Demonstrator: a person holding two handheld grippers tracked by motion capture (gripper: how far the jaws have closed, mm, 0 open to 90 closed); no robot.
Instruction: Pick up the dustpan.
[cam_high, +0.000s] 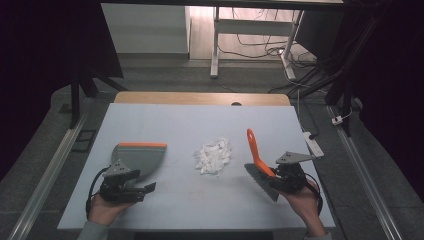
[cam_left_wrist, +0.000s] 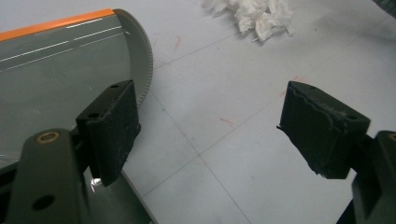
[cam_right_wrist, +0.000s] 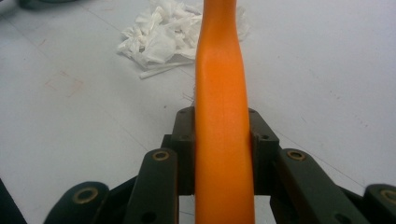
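A smooth orange brush handle (cam_right_wrist: 223, 116) is clamped between the jaws of the right gripper (cam_high: 286, 176), with its dark bristles (cam_high: 261, 181) angled down at the table (cam_high: 165, 120). The left gripper (cam_left_wrist: 210, 135) is held spread and empty; one jaw lies over the edge of the grey, orange-lipped dustpan (cam_high: 139, 157), whose curved rim is finely ribbed. A heap of crumpled white paper scraps (cam_high: 214, 155) sits between dustpan and brush, apart from both.
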